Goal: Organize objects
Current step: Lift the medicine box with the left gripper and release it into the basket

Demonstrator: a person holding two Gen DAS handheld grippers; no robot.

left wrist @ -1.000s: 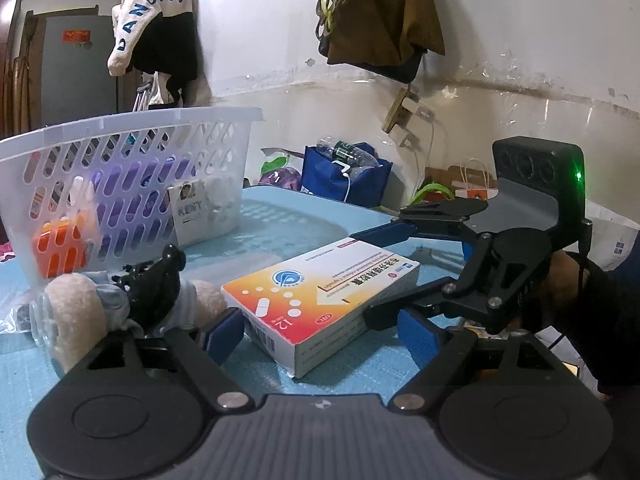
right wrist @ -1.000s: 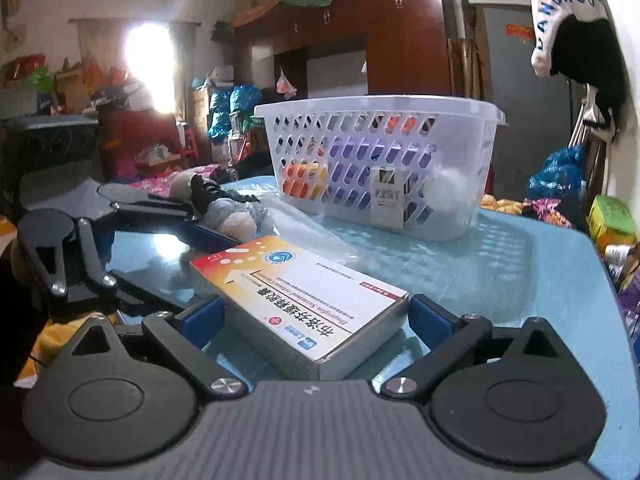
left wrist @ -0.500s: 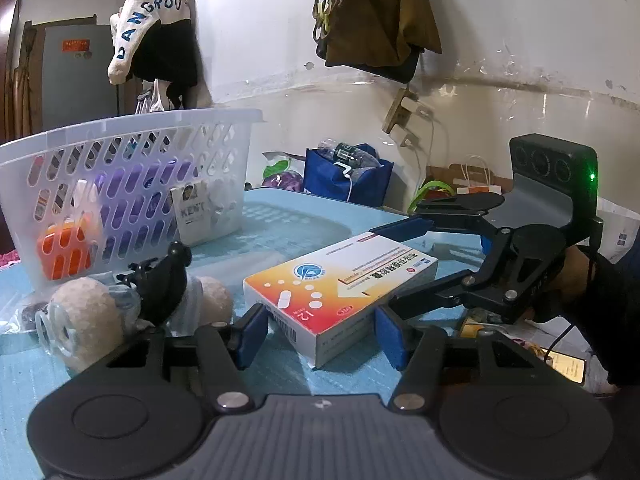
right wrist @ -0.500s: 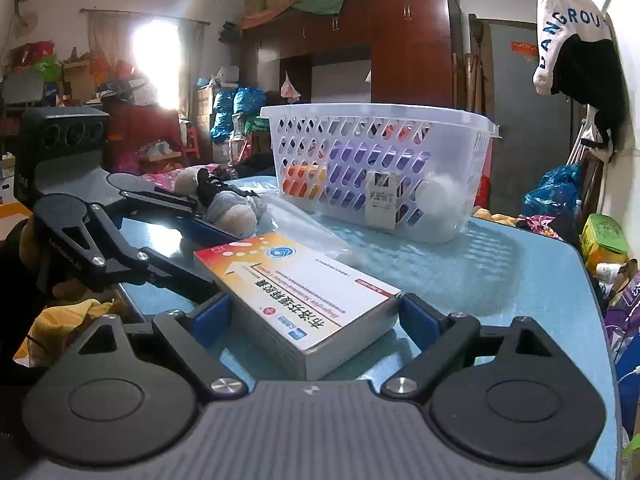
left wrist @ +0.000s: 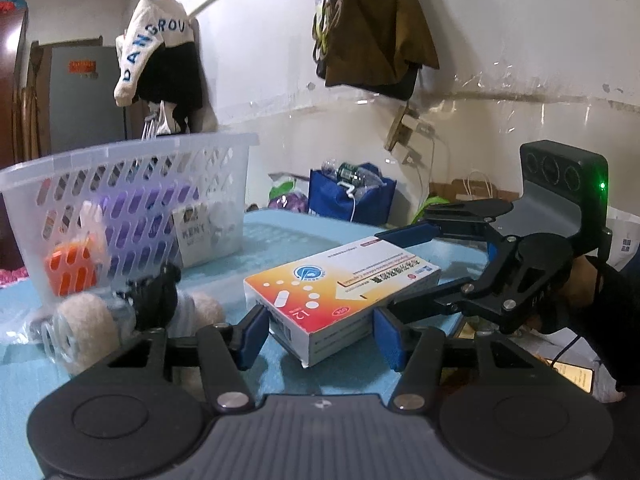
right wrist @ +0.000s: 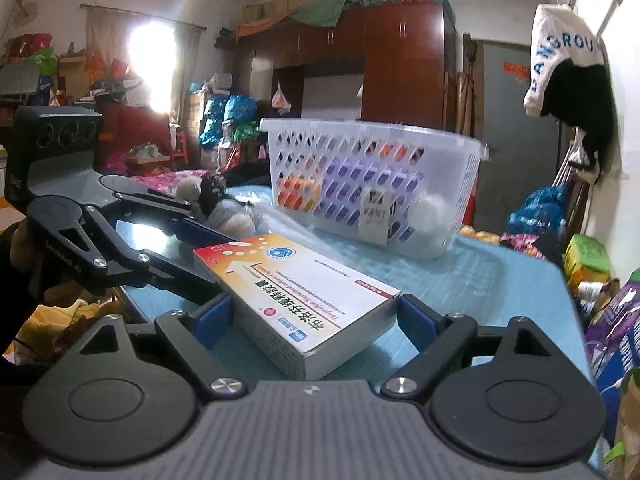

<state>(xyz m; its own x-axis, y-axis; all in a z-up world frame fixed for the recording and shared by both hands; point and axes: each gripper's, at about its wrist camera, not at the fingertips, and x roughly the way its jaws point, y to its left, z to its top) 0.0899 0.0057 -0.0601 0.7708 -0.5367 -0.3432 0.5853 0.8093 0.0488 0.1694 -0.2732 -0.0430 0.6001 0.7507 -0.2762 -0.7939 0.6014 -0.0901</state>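
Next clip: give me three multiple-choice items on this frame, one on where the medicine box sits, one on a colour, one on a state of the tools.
1. The medicine box is:
A. inside the basket
B. between both tools' pads
C. on the floor

2. The tools' finger pads are:
A. blue
B. red
C. green

3. The white basket is:
A. overturned
B. upright, holding items
C. held by a tool

Key: 1 B, the left tool and right tool bracket opposite ends of it over the blue table. 2 A, both views show blue pads. 3 B, purple and orange items show through its holes.
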